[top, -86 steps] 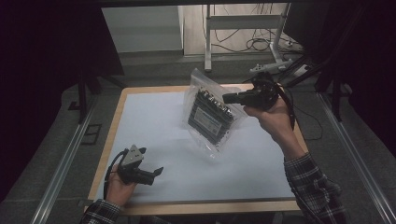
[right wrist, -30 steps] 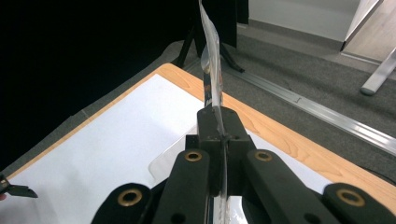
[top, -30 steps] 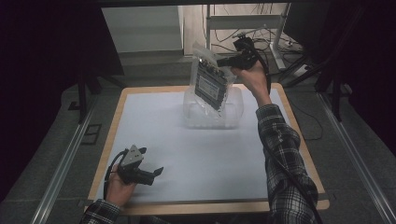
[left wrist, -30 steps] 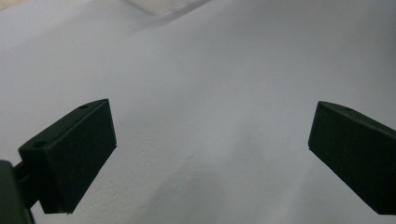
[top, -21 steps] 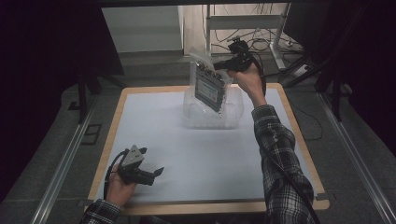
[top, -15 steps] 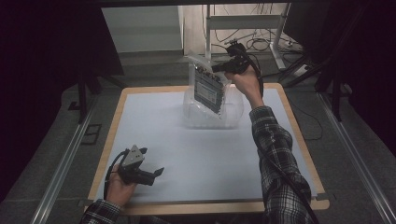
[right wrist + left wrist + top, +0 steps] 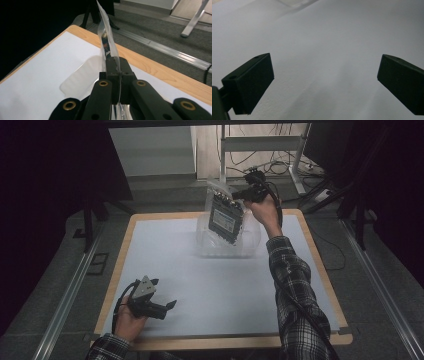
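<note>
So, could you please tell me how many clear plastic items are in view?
2: a clear plastic bag holding a black device, pinched in the raised right gripper, and a clear plastic tub on the table's far side beneath it.

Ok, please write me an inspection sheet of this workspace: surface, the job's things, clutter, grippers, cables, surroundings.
Surface: white sheet on a wood-edged table.
Job's things: clear bag with a dark flat device inside, held up over a clear container at the far side.
Clutter: nothing seen.
Grippers: right gripper shut on the bag's edge; left gripper open, low over the near left of the sheet.
Cables: one trails from each gripper; loose cables on the floor beyond.
Surroundings: grey floor, metal rails, dark sides.
</note>
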`<state>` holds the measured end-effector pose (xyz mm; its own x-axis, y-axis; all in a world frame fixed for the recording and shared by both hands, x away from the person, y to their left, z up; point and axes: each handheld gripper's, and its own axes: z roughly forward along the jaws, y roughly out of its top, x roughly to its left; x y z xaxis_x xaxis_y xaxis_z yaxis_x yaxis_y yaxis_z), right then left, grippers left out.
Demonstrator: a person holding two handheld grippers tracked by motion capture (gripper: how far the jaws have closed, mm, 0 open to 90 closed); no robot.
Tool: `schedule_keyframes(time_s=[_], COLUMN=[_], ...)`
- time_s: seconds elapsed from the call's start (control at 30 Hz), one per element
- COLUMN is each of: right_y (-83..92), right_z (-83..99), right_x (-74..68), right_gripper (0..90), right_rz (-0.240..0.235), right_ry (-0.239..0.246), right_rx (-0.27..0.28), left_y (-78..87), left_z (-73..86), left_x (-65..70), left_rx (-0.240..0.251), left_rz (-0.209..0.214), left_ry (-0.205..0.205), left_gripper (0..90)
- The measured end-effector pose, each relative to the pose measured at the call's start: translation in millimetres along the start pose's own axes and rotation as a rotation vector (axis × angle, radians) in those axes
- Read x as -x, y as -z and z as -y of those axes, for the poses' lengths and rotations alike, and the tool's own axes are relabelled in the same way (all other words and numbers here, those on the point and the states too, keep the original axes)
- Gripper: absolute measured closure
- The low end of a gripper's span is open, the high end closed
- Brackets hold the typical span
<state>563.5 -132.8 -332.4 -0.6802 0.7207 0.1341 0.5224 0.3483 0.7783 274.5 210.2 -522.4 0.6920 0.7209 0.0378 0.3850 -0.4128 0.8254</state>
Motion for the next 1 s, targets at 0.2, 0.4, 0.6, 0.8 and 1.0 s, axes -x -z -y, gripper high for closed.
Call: schedule_keyframes(time_s=[0.2,0.4,0.6,0.8,1.0], right_y=[2.0,4.8,8.9,15.7,20.4], right_z=[-0.1,2.6,4.3,6.1,10.3], right_x=[1.5,1.0,-0.3,-1.0,-2.6], right_gripper=[87.6,73.3,60.5,48.8,40.0], right_rz=[0.006,0.028,0.048,0.065,0.062], right_ry=[0.006,0.034,0.065,0.083,0.101], right_rx=[0.014,0.058,0.086,0.099,0.091], left_y=[0.9,0.6,0.1,0.0,-0.3], left_z=[0.2,0.1,-0.2,-0.4,-0.6], left_x=[-0.6,-0.1,0.7,1.1,1.5], left_rx=[0.004,0.002,-0.003,-0.007,-0.011], left_rz=[-0.002,-0.002,-0.002,0.000,-0.001], left_ry=[0.003,0.001,-0.004,-0.004,-0.004], left_gripper=[0.5,0.4,0.3,0.3,0.3])
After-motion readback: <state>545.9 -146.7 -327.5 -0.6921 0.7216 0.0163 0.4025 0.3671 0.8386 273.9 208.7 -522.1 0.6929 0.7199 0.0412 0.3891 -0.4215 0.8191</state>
